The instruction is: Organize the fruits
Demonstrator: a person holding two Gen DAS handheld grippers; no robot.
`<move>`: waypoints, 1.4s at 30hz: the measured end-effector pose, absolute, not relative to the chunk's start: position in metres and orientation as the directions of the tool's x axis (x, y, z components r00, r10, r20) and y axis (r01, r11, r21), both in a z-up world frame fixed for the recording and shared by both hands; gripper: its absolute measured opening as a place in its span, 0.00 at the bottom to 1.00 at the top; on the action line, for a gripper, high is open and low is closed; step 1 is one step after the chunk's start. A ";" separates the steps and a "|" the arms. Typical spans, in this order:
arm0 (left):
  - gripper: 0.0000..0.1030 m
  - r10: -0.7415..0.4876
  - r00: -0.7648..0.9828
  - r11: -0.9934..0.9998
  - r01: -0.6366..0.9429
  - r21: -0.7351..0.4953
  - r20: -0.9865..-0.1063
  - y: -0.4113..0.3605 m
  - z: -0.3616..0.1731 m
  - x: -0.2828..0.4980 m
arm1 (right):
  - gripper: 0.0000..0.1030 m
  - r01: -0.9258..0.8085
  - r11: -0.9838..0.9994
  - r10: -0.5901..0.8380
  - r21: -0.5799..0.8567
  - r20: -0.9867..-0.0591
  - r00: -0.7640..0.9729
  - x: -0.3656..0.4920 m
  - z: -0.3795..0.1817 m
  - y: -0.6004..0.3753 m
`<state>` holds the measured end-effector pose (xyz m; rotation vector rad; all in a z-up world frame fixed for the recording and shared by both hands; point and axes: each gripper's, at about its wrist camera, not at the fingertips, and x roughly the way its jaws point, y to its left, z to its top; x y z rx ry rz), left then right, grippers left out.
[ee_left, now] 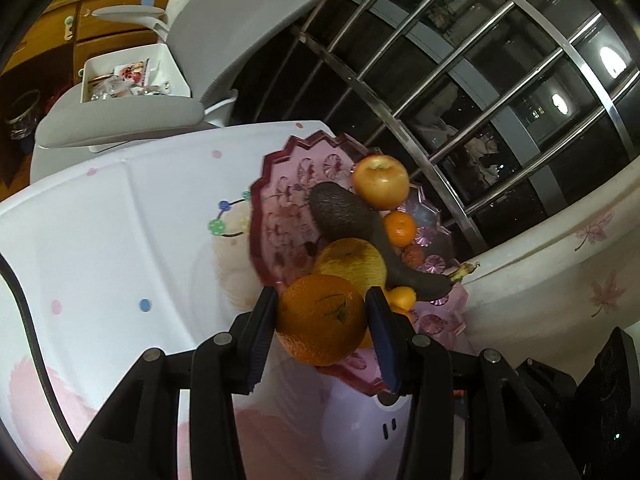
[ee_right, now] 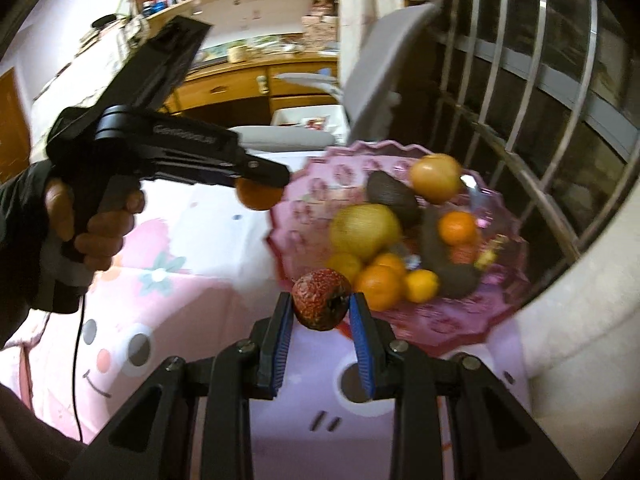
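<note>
Left gripper point(ee_left: 322, 316) fingers clamped on large orange point(ee_left: 322, 320), right gripper point(ee_right: 322, 308) fingers clamped on strawberry point(ee_right: 321, 298), pink dish point(ee_right: 452, 320) beyond

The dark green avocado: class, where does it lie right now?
In the left wrist view the dark green avocado lies in the pink scalloped plastic tray, just left of the yellow-red apple and above the yellow pear.

my left gripper point(ee_left: 322, 312) pinches a big orange point(ee_left: 322, 318) above the near rim of the pink fruit tray point(ee_left: 276, 200), beside a yellow pear point(ee_left: 352, 266).
</note>
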<state>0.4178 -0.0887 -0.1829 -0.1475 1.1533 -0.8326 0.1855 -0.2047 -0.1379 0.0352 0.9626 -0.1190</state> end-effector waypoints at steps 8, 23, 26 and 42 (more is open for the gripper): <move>0.50 -0.644 0.164 0.701 0.516 -0.492 -0.747 -0.104 -0.178 0.417 | 0.29 0.204 0.972 -0.210 -0.112 -0.804 0.556 0.185 -0.138 -0.232; 0.69 -0.546 0.192 0.773 0.491 -0.402 -0.816 -0.075 -0.150 0.366 | 0.65 0.355 0.931 -0.270 -0.079 -0.805 0.528 0.149 -0.121 -0.219; 0.74 -0.516 0.214 0.798 0.473 -0.374 -0.829 -0.055 -0.146 0.344 | 0.66 0.383 0.922 -0.272 -0.060 -0.804 0.529 0.132 -0.117 -0.209; 0.75 -0.304 0.157 0.949 0.140 -0.284 -0.940 0.060 -0.140 0.171 | 0.89 0.390 0.903 0.031 0.178 -0.934 0.355 0.008 -0.124 -0.156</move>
